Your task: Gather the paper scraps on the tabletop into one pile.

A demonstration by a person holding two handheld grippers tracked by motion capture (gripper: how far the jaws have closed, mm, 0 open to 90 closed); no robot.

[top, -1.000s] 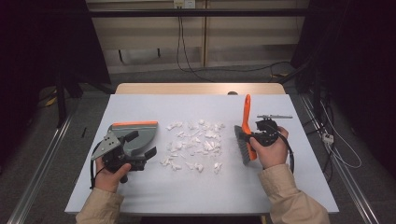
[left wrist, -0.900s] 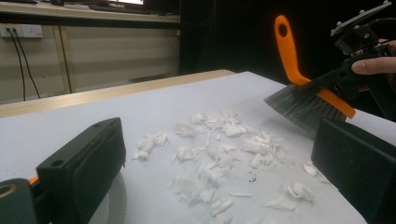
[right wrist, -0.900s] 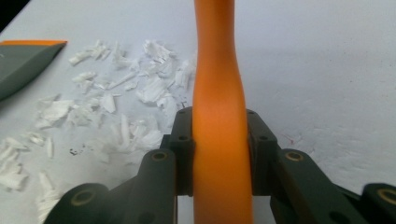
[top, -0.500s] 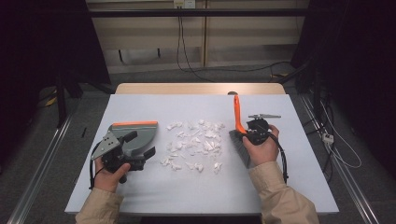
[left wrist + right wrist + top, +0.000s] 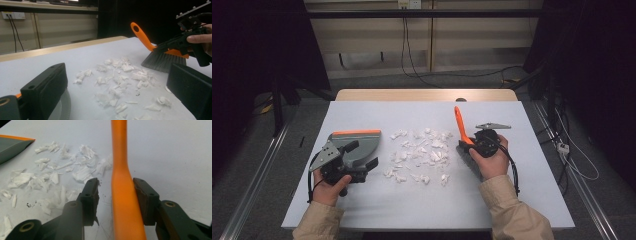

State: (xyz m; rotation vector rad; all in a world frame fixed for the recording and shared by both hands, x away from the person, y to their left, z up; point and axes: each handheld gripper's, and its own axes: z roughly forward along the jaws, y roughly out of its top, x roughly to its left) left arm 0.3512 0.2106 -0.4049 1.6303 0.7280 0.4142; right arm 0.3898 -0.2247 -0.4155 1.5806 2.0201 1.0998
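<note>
The orange-handled brush [image 5: 123,192] is seen standing between the jaws of the right gripper [image 5: 116,195], its handle rising away from them and its dark bristles [image 5: 162,61] resting on the white table cover [image 5: 377,210]. The right gripper's jaws have just been opening: one pad lies against the handle, while a gap is seen between the handle and the other pad, so the brush is loosened rather than clamped. Beside that gripper, toward the other hand, the scattered white paper scraps [image 5: 422,155] are spread. Beyond the scraps, the grey dustpan [image 5: 357,147] with its orange edge is held at its handle by the left gripper [image 5: 337,167], whose jaws are seen parted wide in the left gripper view.
</note>
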